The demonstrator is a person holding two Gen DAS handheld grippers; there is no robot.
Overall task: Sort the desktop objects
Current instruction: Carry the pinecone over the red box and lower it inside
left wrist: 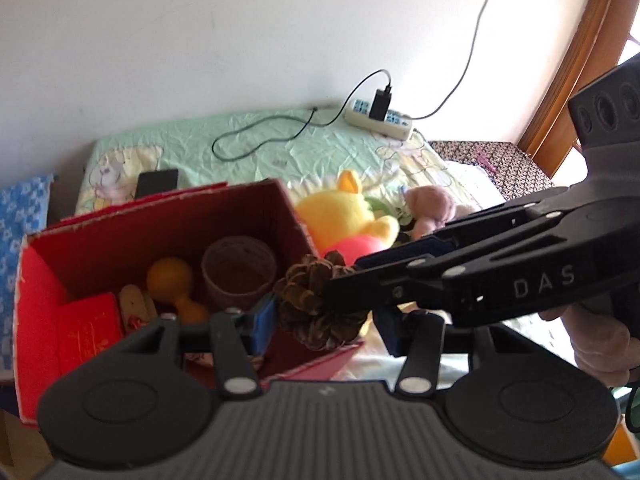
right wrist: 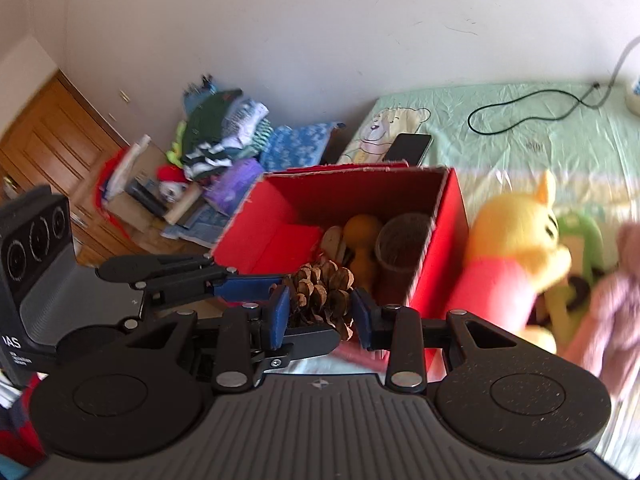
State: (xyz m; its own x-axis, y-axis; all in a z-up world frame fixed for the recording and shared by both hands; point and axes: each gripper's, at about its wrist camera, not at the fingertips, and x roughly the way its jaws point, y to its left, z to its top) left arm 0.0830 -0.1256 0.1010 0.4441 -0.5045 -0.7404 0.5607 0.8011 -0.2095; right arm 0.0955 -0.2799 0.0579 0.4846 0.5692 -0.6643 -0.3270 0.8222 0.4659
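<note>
Holding a pine cone (right wrist: pixel 320 298) between them, the two grippers meet just at the near corner of the red box (right wrist: pixel 280 216). The right gripper (right wrist: pixel 320 312) has its blue fingers (right wrist: pixel 280 308) on both sides of the cone; the left pad touches the scales, but on the right side I cannot tell if the pad presses or stands a little apart. The left gripper (left wrist: pixel 320 320) is around the same cone, its fingers spread wide, and how firmly they hold I cannot tell, because the right gripper covers the contact.

I think this is a handover, or a drop into the box, since the cone hangs over the box edge. Inside the box lie already an orange gourd toy (left wrist: pixel 170 280) and a brown paper ring (left wrist: pixel 239 270). Beside the box, on the bed (left wrist: pixel 280 148), a yellow plush bear (left wrist: pixel 344 216) and a pink plush toy (left wrist: pixel 430 208) are not yet sorted.
</note>
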